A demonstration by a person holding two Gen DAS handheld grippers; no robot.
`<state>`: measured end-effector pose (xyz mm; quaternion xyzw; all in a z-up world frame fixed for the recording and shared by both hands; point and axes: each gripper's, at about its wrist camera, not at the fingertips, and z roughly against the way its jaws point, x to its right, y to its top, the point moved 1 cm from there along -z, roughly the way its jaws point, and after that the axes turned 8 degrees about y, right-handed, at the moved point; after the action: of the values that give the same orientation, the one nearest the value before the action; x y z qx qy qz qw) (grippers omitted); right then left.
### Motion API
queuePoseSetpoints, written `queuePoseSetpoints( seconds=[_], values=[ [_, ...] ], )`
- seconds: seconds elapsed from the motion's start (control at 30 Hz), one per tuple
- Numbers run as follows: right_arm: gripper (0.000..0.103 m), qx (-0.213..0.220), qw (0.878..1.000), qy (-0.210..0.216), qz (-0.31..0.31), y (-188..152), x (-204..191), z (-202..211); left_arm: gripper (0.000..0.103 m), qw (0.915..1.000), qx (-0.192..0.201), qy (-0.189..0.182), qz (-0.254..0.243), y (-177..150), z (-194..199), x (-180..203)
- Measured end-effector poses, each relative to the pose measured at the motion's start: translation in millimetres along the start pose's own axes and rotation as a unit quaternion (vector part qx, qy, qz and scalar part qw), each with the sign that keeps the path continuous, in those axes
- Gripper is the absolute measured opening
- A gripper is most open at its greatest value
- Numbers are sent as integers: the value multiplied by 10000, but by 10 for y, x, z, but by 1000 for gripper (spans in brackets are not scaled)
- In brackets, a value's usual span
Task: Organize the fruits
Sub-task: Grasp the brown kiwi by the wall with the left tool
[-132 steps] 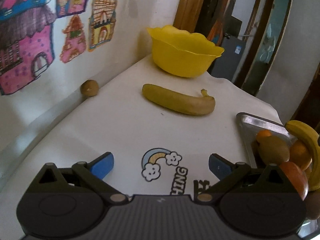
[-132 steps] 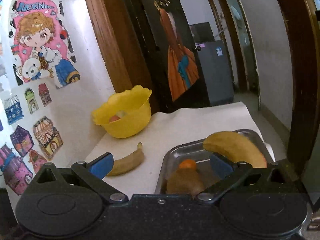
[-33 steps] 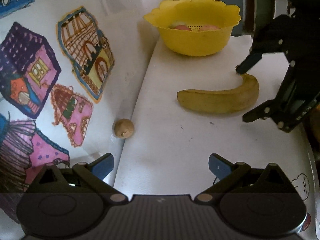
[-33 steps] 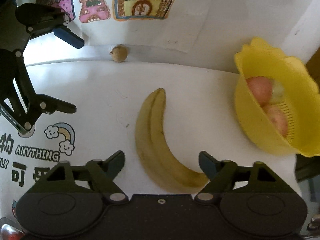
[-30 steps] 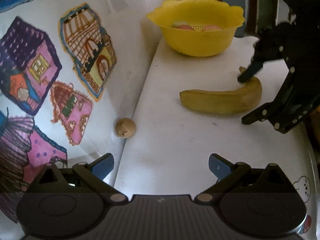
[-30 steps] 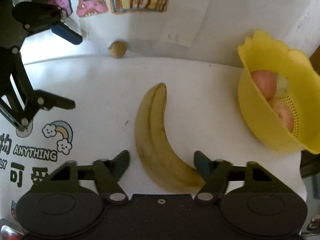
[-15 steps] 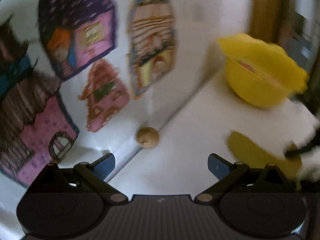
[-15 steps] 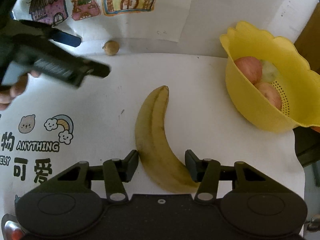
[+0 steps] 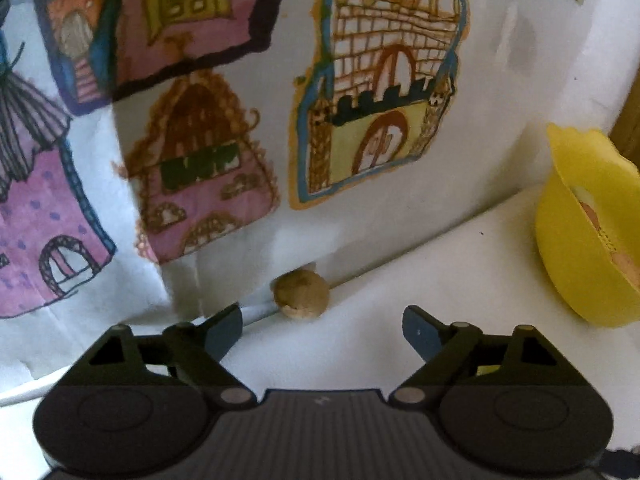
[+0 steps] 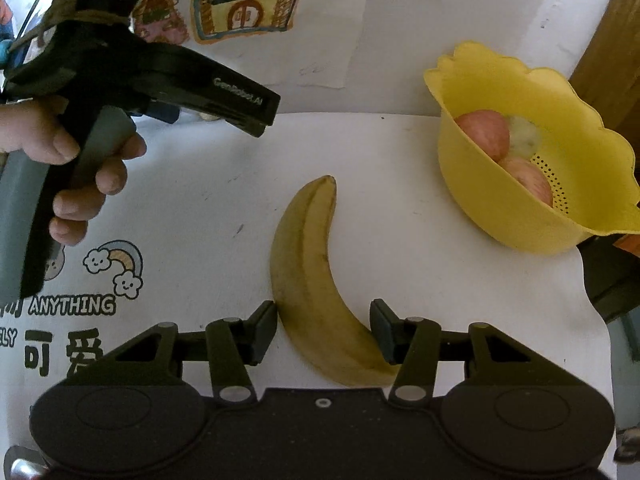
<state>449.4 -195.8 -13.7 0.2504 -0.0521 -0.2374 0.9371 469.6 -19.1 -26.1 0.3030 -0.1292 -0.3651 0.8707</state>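
Note:
A small round brown fruit [image 9: 302,294] lies against the wall at the table's back edge. My left gripper [image 9: 322,330] points down at it. Its jaws are closing, and the fruit sits just beyond the blue fingertips [image 9: 418,330], untouched. A yellow banana [image 10: 312,272] lies on the white tablecloth. My right gripper [image 10: 324,326] is shut on its near end, a pad against each side. The yellow colander bowl [image 10: 520,216] stands to the right with red apples [image 10: 480,132] inside. In the right wrist view a hand [image 10: 80,172] holds the left gripper's black body [image 10: 168,76] at the upper left.
The wall [image 9: 500,92] with coloured house drawings rises right behind the brown fruit. The yellow bowl [image 9: 580,240] stands right of the left gripper. A rainbow print and lettering [image 10: 112,268] mark the tablecloth at the left. A wooden door frame [image 10: 608,40] is at the far right.
My left gripper rolled and swung toward the wall, so the brown fruit now sits close before its narrowing fingertips. My right gripper's jaws closed in onto the banana, which stays on the table.

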Motion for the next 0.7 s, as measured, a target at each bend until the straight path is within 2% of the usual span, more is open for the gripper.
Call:
queuePoseSetpoints(
  seconds=[0.2, 0.33, 0.43, 0.57, 0.63, 0.7],
  values=[
    [53, 18, 9999, -97, -37, -9, -62, 13, 74, 9991, 36, 354, 220, -1, 19, 128],
    [48, 73, 9999, -85, -43, 2, -106, 22, 61, 9988, 28, 418, 250, -25, 51, -1],
    [46, 93, 9999, -64, -29, 13, -144, 29, 60, 9992, 49, 369, 120, -24, 54, -14],
    [46, 142, 9998, -101, -97, 8, -175, 25, 62, 9994, 8, 307, 189, 13, 26, -26],
    [46, 133, 9998, -116, -135, 15, -181, 22, 73, 9994, -46, 259, 244, 44, 4, 1],
    [46, 115, 9997, -141, -137, 25, -201, 4, 75, 9991, -116, 294, 288, 67, -12, 33]
  ],
)
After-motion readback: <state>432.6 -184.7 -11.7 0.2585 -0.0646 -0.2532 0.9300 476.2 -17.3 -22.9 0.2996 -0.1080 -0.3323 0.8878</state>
